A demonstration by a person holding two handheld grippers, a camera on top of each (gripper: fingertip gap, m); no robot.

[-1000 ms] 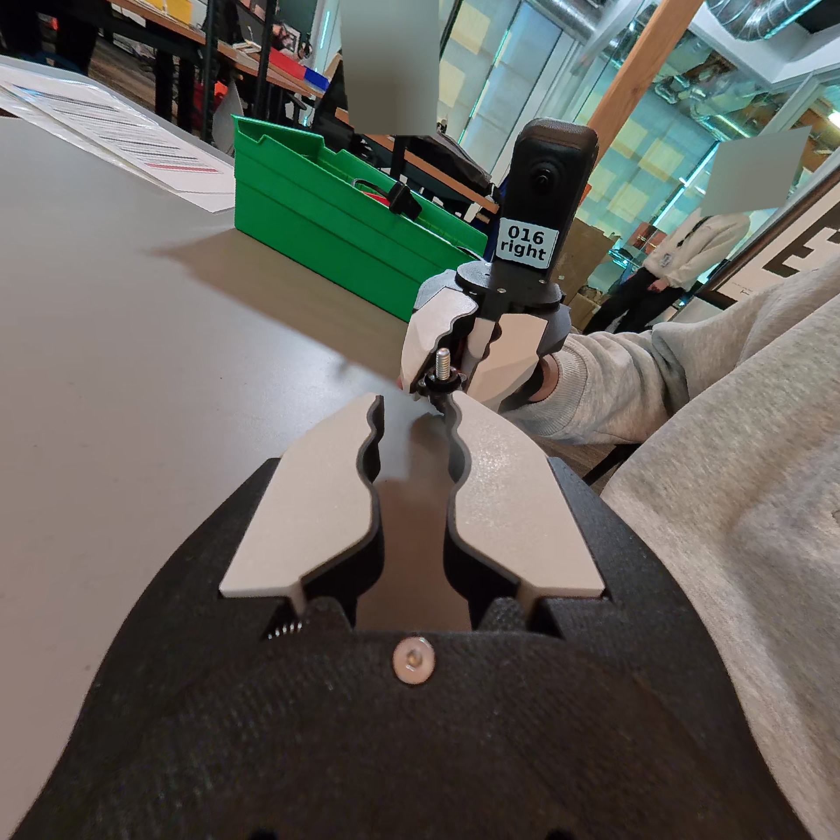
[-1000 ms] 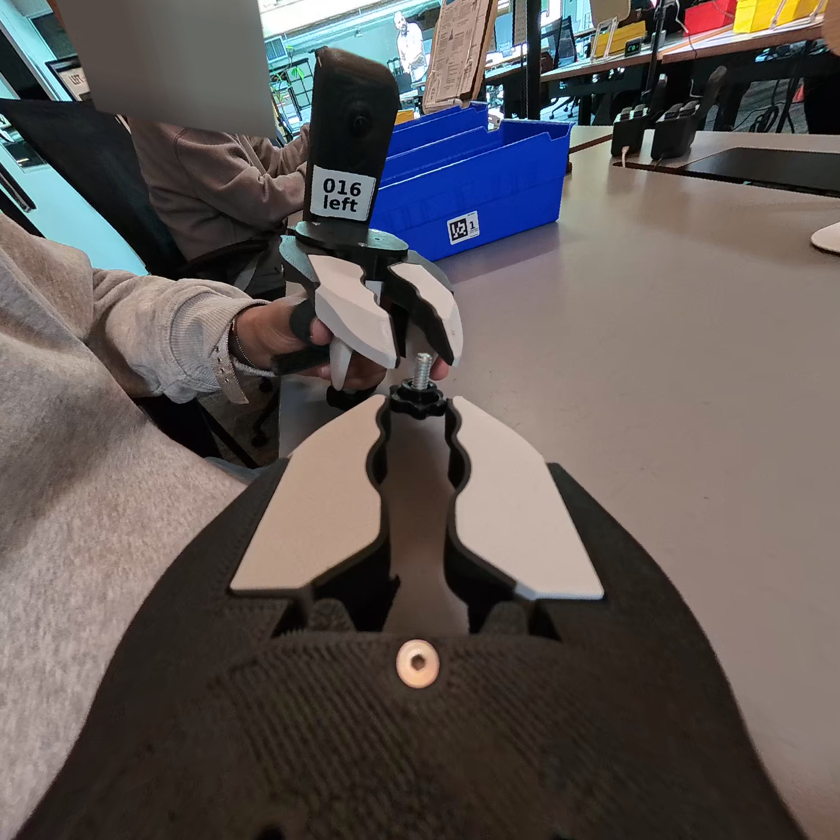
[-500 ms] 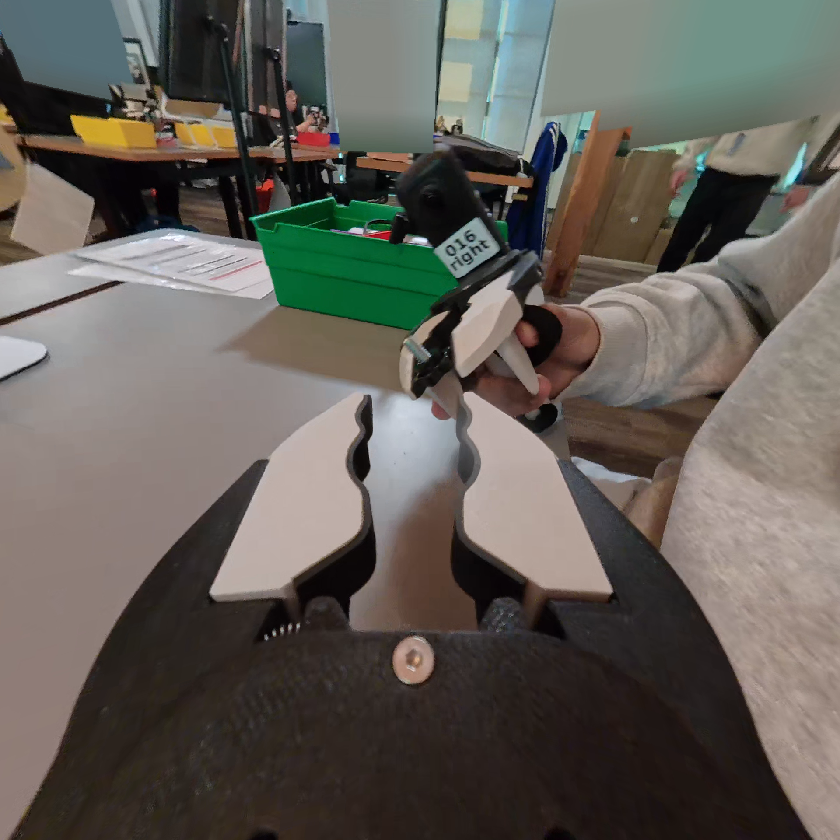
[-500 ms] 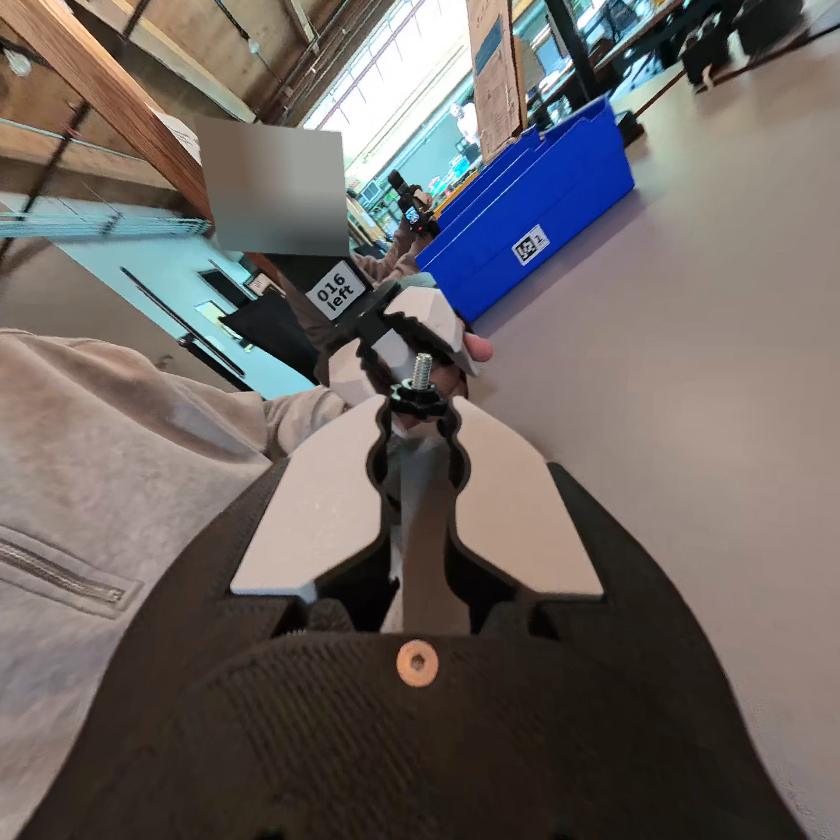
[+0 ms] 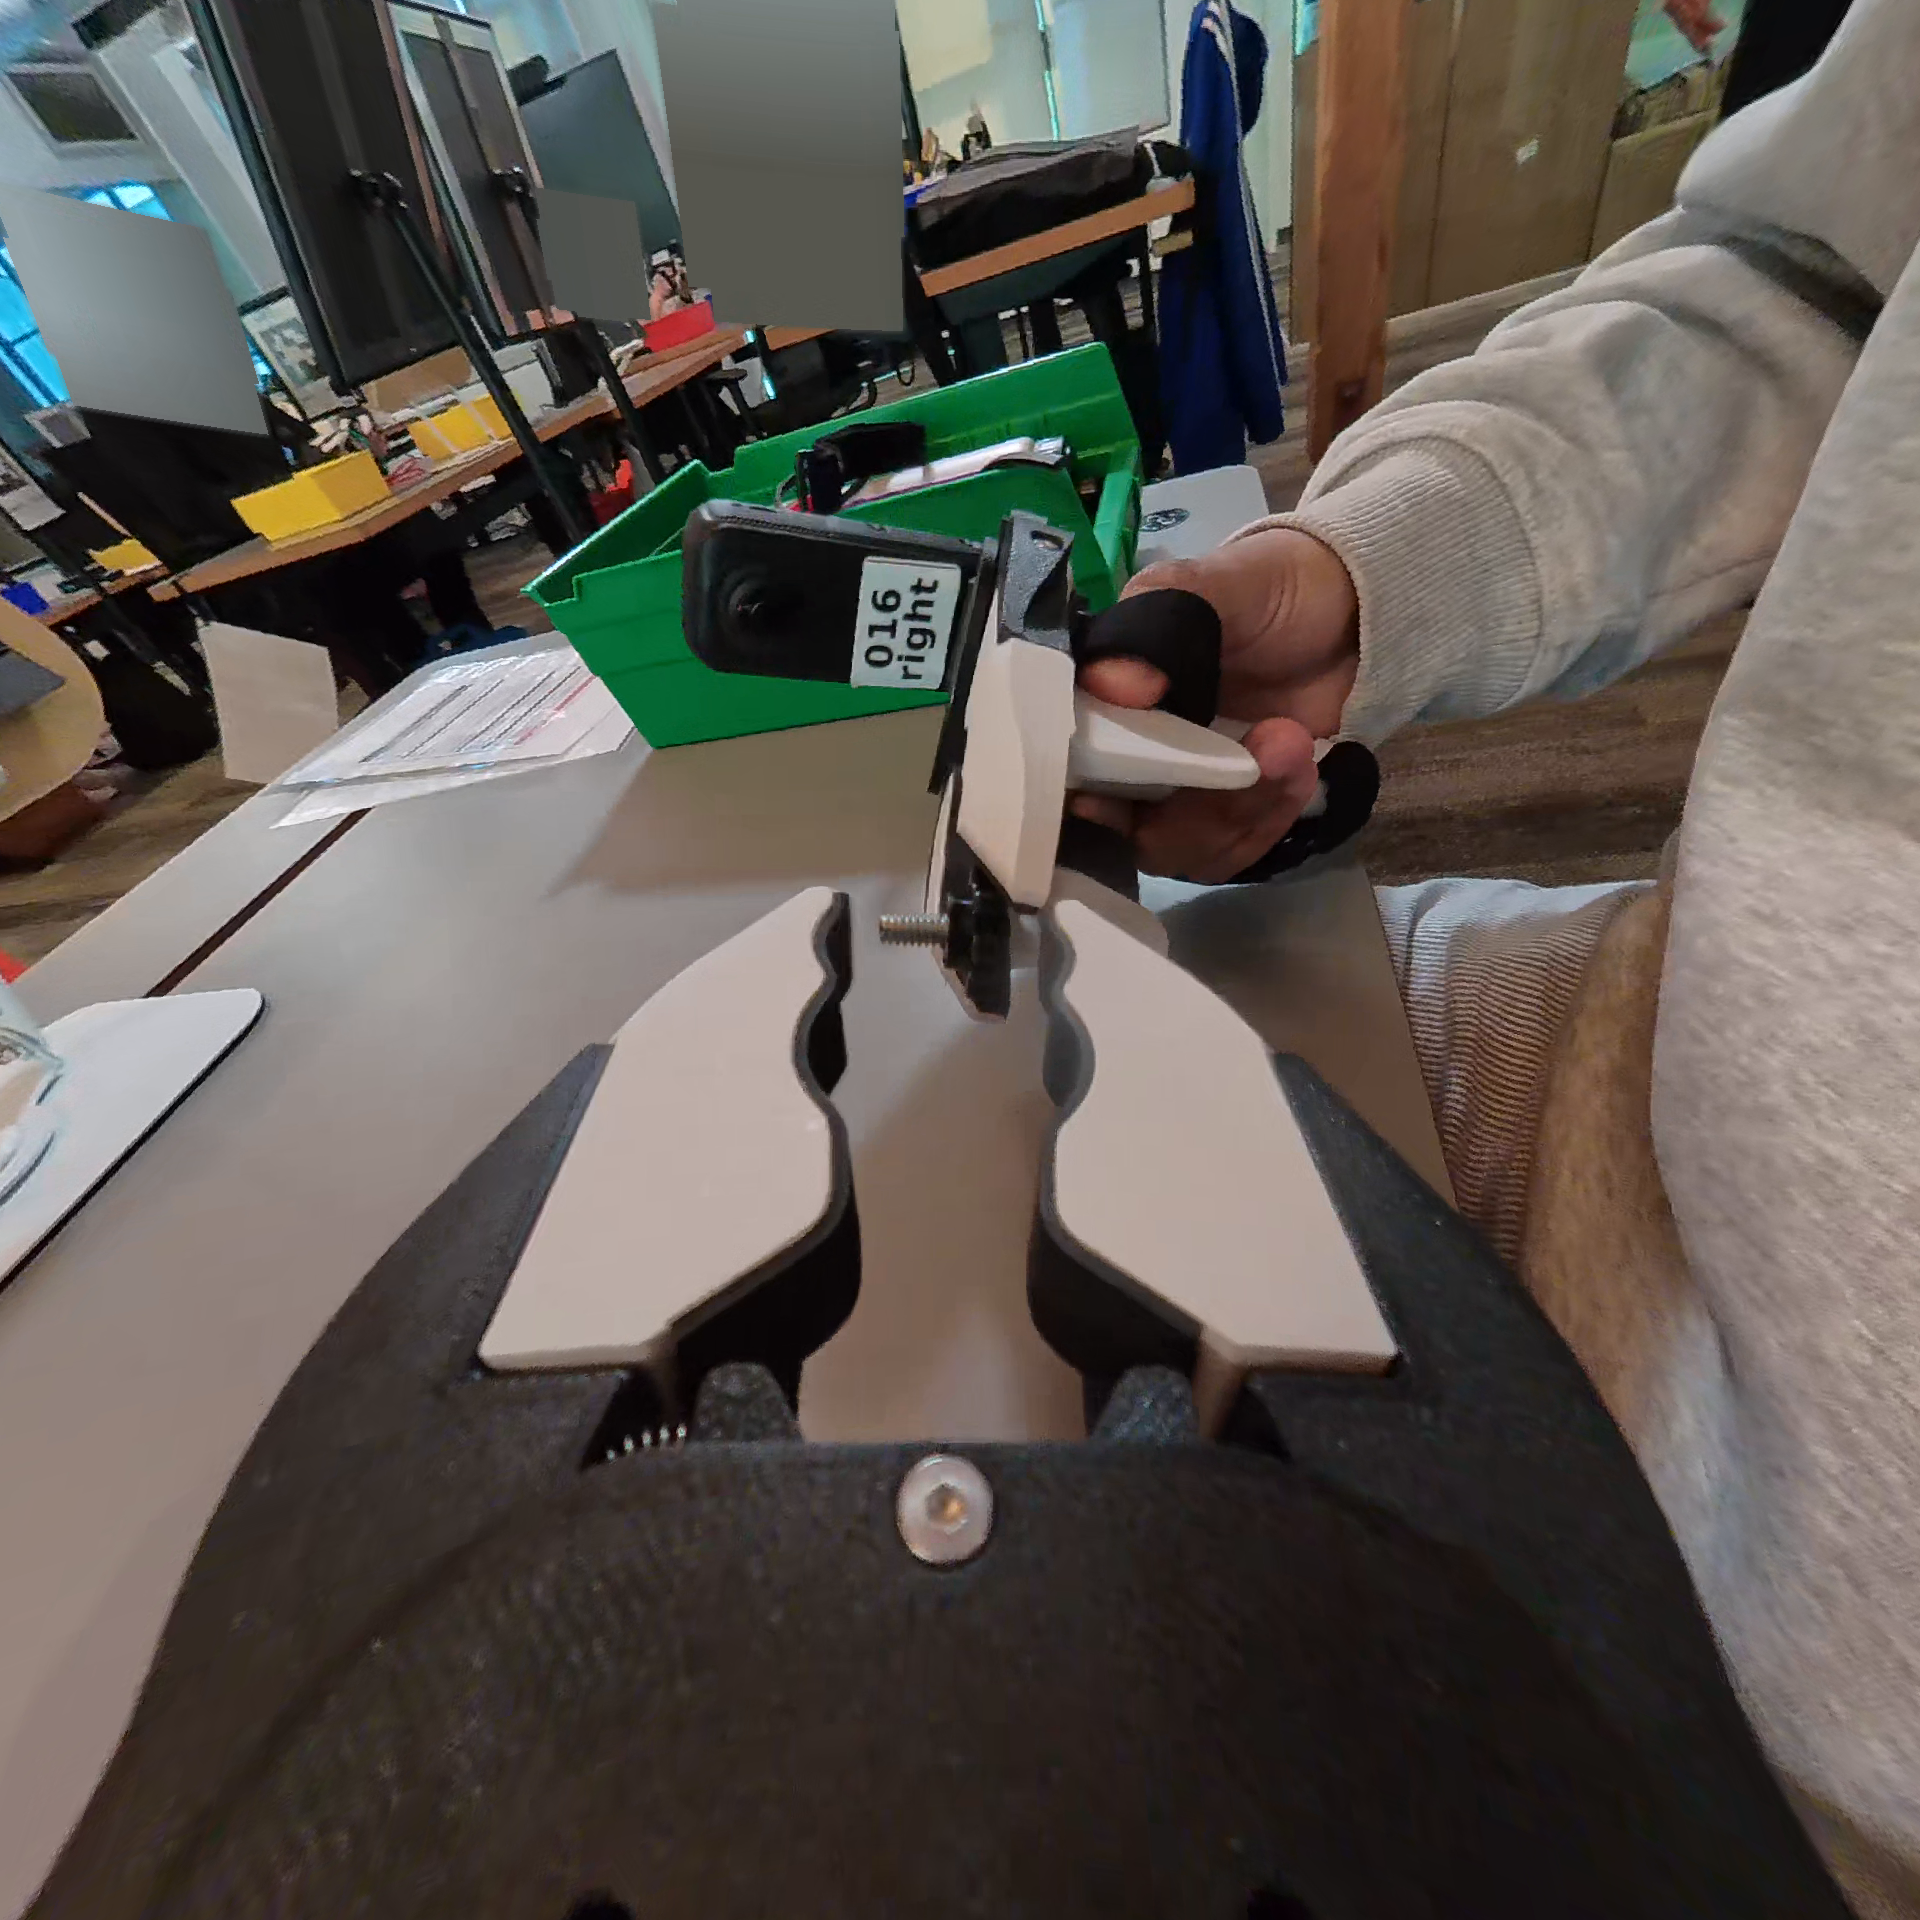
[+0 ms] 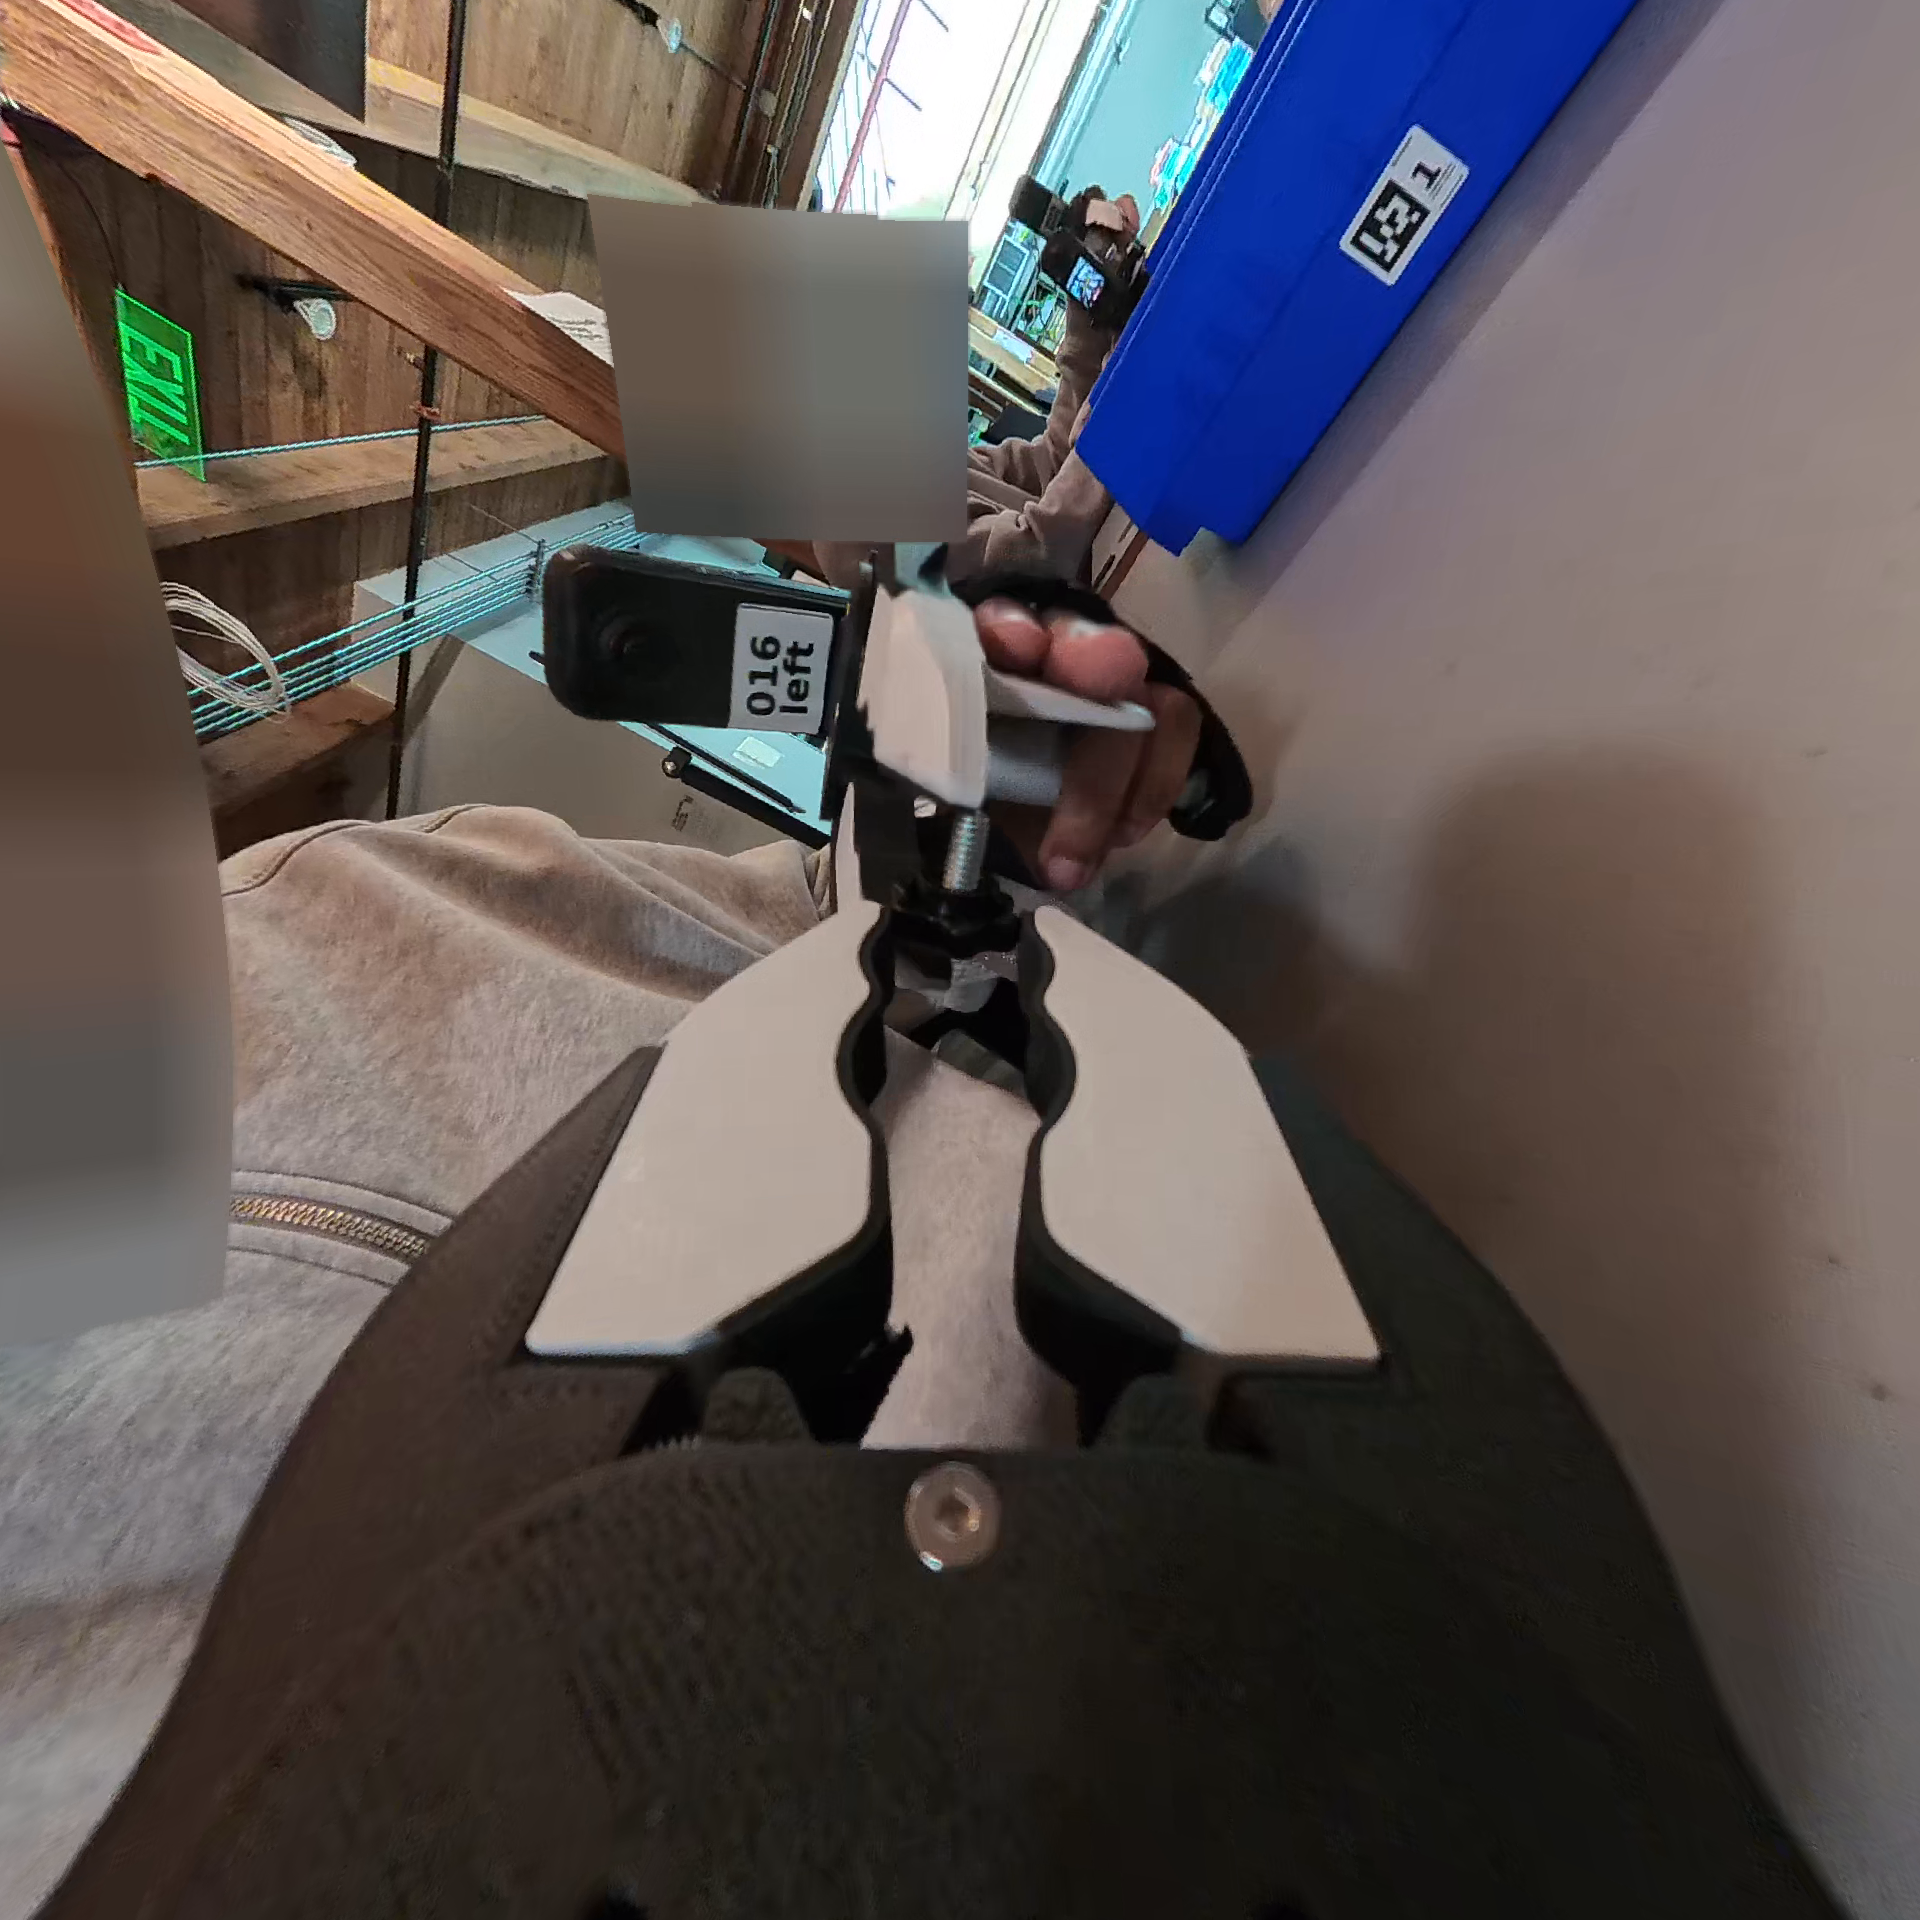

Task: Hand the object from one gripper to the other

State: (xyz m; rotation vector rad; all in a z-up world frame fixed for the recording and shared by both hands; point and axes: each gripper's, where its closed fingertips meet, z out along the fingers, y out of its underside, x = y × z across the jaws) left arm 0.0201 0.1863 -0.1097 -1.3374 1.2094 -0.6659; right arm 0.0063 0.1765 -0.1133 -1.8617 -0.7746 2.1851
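Rolled sideways since a second ago, your right gripper (image 6: 951,925) pinches the black knob screw (image 5: 951,928) at frame centre, between the spread left gripper (image 5: 940,935) fingers; close squarely on its thread.

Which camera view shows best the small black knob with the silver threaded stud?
The right wrist view: the black knob with the silver threaded stud sits centred between the right gripper tips. The left wrist view shows it side-on, mostly hidden.
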